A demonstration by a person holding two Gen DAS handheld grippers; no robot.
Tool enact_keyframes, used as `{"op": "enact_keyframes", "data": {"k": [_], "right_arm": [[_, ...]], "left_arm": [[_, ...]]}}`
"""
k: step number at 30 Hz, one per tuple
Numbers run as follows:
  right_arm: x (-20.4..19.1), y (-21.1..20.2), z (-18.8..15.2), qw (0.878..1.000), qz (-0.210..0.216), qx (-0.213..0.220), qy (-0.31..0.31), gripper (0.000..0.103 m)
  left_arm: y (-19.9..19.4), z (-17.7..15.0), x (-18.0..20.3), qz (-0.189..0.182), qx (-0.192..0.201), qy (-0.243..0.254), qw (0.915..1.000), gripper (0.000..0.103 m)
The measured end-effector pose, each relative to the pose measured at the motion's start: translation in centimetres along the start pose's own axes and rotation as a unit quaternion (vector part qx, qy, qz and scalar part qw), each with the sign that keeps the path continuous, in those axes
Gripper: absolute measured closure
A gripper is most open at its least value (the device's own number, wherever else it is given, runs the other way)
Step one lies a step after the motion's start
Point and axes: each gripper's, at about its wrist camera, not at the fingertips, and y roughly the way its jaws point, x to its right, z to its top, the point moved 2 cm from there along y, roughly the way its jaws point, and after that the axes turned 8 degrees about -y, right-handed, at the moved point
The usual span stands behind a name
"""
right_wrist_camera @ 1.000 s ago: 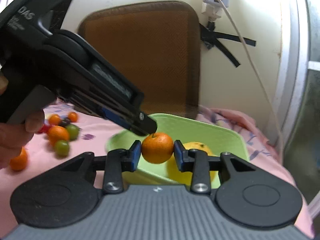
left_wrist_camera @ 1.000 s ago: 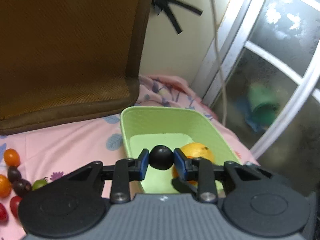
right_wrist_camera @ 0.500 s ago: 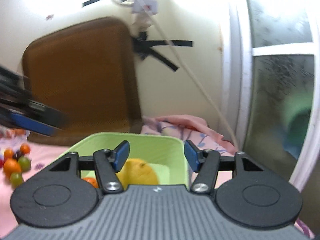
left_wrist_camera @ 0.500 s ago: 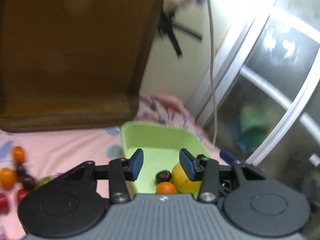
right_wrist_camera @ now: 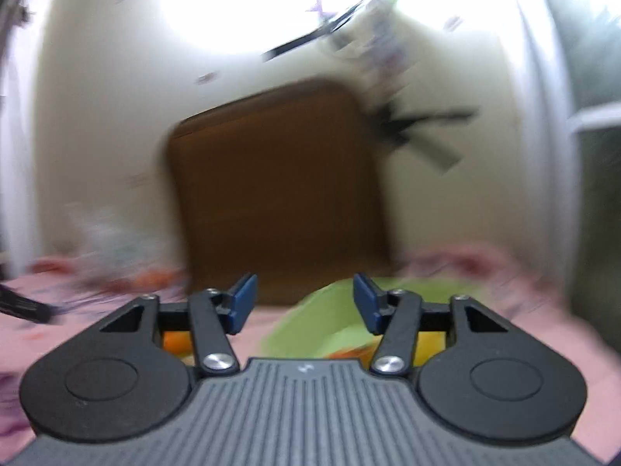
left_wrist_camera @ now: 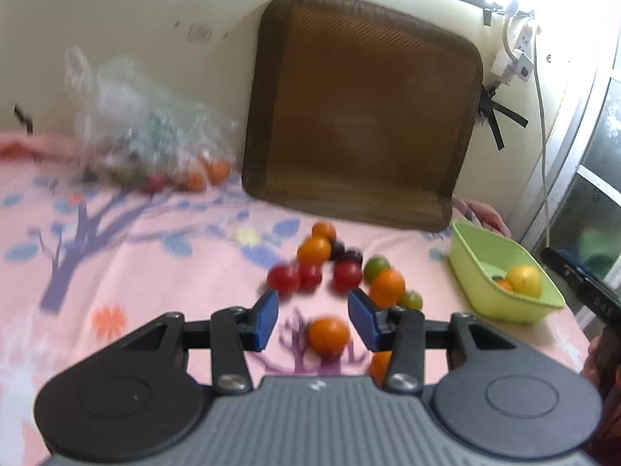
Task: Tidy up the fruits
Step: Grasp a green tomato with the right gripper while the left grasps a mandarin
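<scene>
Fruits (left_wrist_camera: pixel 341 268) lie in a loose cluster at the centre of the left wrist view, on a pink sheet (left_wrist_camera: pixel 128 264) printed with purple trees: orange, red, dark and green ones, close together and some touching. One orange (left_wrist_camera: pixel 329 335) sits apart from the cluster, lower in the frame, just beyond the gap between the jaws of the left gripper (left_wrist_camera: pixel 313 317). Those jaws stand open and hold nothing. Part of another orange fruit (left_wrist_camera: pixel 379 365) shows behind the right finger.

At the right of the frame, a green bin (left_wrist_camera: pixel 477 283) rests on the sheet, well apart from the cluster. Inside it are a yellow fruit (left_wrist_camera: pixel 524 280) and a small orange one (left_wrist_camera: pixel 504 284) touching it. A dark gripper body (left_wrist_camera: pixel 582 291) enters at the right edge, beside the bin.

A brown cushion (left_wrist_camera: pixel 361 108) leans upright against the wall behind the cluster. At the upper left, a clear bag (left_wrist_camera: pixel 139 132), blurred, holds more fruit.

The right wrist view is heavily blurred. The right gripper (right_wrist_camera: pixel 304 303) has its jaws open and empty, above the bin (right_wrist_camera: pixel 310 326), with the cushion (right_wrist_camera: pixel 279 190) behind.
</scene>
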Motion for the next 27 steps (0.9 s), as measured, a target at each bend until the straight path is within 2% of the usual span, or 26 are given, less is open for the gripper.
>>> {"op": "enact_keyframes", "data": {"k": [2,4,8,10,13,17,21,23,24,25,27], "right_arm": [[-2.2,0.8,-0.3,0.998,0.039,-0.042,-0.015,0.061],[-4.2,2.3,-0.8,0.994,0.068,-0.083,-0.036,0.069],[-6.4,5.6,-1.6,0.984,0.095,-0.138,-0.054,0.070],[-6.8,7.1,-1.8,0.980,0.107,-0.162,-0.040,0.069],[-6.9,8.6,-1.9,0.977,0.112,-0.181,-0.031,0.069],[-7.5,10.1,-2.4,0.972,0.110,-0.202,-0.048,0.069],[-7.9,10.8,-3.0,0.969,0.118,-0.209,-0.061,0.069],[-7.8,10.7,-2.8,0.970,0.117,-0.204,-0.064,0.076],[-7.8,10.3,-2.8,0.971,0.115,-0.199,-0.063,0.076],[-7.7,10.0,-2.8,0.972,0.112,-0.195,-0.063,0.076],[-7.3,9.2,-2.9,0.973,0.107,-0.193,-0.062,0.076]], "left_arm": [[0.2,-1.0,0.1,-0.019,-0.011,0.004,0.9997,0.062],[0.4,-2.3,1.0,-0.037,-0.023,0.032,0.9986,0.062],[1.3,-4.4,3.6,-0.054,-0.034,0.100,0.9930,0.061],[1.9,-4.9,4.6,-0.055,-0.037,0.117,0.9909,0.055],[2.7,-5.4,5.6,-0.063,-0.037,0.138,0.9877,0.052],[3.6,-5.8,6.3,-0.036,-0.022,0.164,0.9856,0.051],[4.5,-5.8,6.3,-0.014,-0.023,0.170,0.9851,0.051],[5.1,-5.9,6.1,-0.006,-0.033,0.165,0.9857,0.051],[5.3,-6.0,5.9,-0.002,-0.037,0.163,0.9860,0.050],[5.5,-5.9,5.8,-0.004,-0.041,0.157,0.9867,0.051],[5.5,-5.8,5.8,-0.014,-0.041,0.155,0.9870,0.061]]}}
